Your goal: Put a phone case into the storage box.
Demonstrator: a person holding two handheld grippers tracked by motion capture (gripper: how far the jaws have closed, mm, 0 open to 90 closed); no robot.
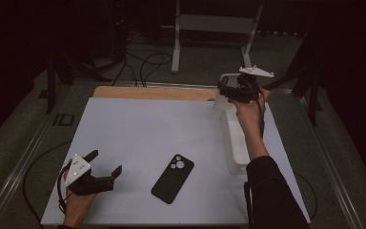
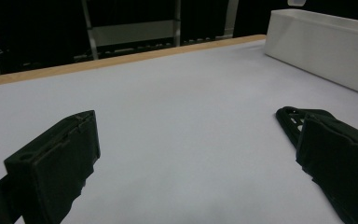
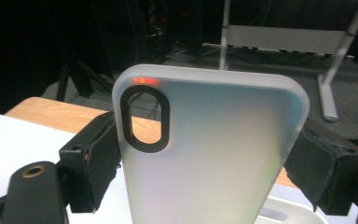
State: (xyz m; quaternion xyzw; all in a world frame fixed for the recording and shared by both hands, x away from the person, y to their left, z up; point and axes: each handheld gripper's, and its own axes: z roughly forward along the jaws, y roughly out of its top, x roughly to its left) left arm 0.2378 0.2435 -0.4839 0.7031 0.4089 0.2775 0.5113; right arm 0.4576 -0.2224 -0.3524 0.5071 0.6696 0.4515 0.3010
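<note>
Right gripper [image 3: 209, 158] is clamped across the width of a frosted translucent phone case [image 3: 214, 154], one jaw pressing each long edge. Case stands upright between the jaws, camera cutout [image 3: 145, 119] with its black rim at the upper left in the right gripper view. Small orange-red glint at the case's top edge above the cutout; can't tell what it is. No brand, label or writing readable on the case.

In the high view the right gripper [image 1: 225, 93] sits at the far right of the white mat [image 1: 138, 129], above the far end of the white tray [image 1: 233, 143]. The case [image 1: 219, 101] shows there as a pale patch below the jaws. Tray runs along the mat's right edge, long side parallel to it.

Left gripper [image 1: 106, 164] rests low at the near left corner of the mat, jaws wide apart, nothing between them. Left gripper view confirms it: bare mat between the two black jaws, tray wall [image 2: 321, 42] off to the upper right.

Black phone [image 1: 172, 178] lies camera side up near the mat's near edge, tilted, between the left gripper and the tray, touching neither. No logo or text legible on it.

Room: middle and far left of the mat are bare. A wood strip [image 1: 157, 92] borders the far edge of the mat. Cables [image 1: 143, 64] and a white stand [image 1: 214, 28] on the floor beyond.
</note>
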